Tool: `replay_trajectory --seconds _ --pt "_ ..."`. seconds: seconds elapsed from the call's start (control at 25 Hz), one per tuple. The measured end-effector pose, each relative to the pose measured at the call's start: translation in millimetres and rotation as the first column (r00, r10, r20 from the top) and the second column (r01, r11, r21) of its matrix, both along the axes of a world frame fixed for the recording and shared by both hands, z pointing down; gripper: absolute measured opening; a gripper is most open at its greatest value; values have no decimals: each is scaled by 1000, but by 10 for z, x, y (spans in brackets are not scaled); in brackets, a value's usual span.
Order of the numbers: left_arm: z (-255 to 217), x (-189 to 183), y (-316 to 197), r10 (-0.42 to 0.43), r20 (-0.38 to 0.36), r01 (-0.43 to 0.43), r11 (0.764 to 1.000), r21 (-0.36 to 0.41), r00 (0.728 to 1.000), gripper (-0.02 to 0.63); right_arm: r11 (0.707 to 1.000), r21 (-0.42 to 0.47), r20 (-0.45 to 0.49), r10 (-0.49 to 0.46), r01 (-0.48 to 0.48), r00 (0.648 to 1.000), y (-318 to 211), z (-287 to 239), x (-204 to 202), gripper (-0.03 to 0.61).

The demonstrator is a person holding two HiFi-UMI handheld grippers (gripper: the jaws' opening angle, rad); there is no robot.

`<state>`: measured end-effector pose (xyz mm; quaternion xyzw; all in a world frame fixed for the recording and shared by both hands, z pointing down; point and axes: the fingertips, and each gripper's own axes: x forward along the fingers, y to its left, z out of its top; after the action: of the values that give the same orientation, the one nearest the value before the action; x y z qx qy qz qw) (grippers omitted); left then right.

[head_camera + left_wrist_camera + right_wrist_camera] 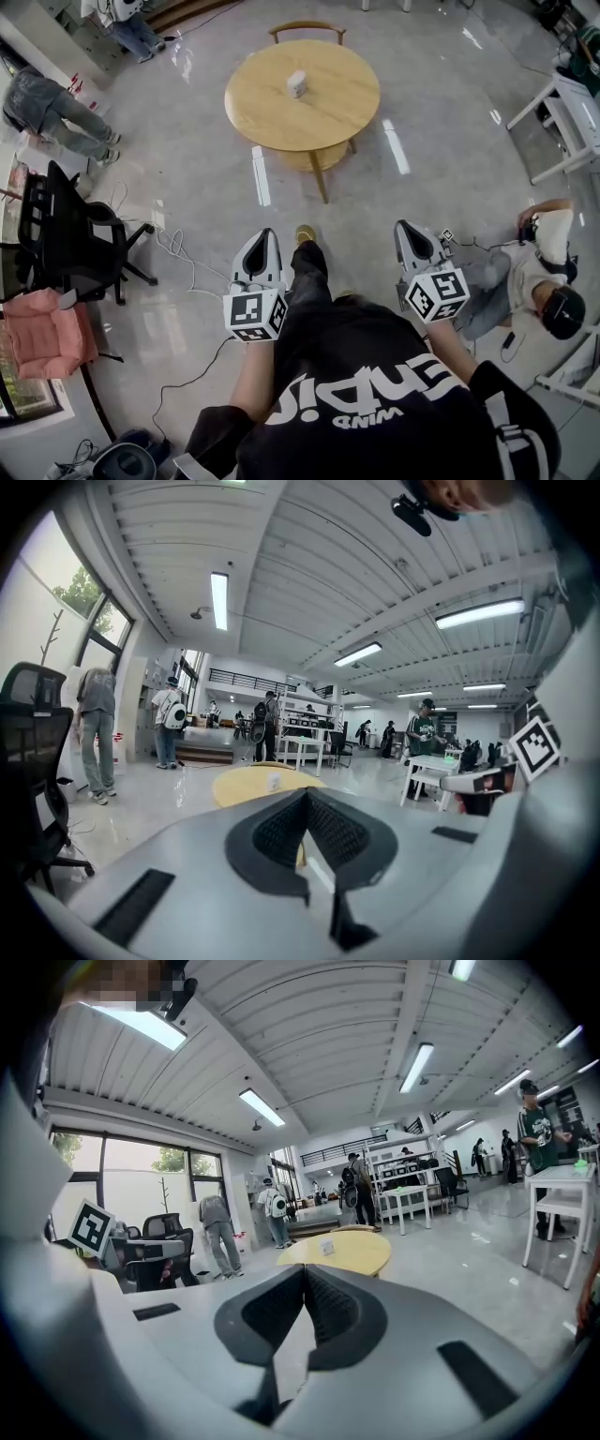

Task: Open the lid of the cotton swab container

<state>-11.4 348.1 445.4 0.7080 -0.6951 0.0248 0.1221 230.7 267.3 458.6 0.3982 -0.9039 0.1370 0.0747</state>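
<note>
Head view | left gripper (266, 234) jaws pressed together, empty | right gripper (404, 226) likewise | cotton swab container (297, 83) label illegible

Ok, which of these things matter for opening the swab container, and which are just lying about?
For the job:
- cotton swab container, standing on the round table
- left gripper and right gripper, both shut and empty

Just lying about:
- black office chair
- pink chair
- floor cables
- white table
</note>
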Motion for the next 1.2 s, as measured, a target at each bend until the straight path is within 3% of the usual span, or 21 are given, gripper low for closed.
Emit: replay_trajectory --seconds 0.44,1.2 --pt "69 -228 -691 31 -12 -31 1000 0 999 6 1000 5 -4 -1 1 1000 -650 38 -346 2" --pt "15 -911 -2529 76 -34 -76 997 -2 997 6 999 2 2 38 -38 999 -2252 -66 -977 2"
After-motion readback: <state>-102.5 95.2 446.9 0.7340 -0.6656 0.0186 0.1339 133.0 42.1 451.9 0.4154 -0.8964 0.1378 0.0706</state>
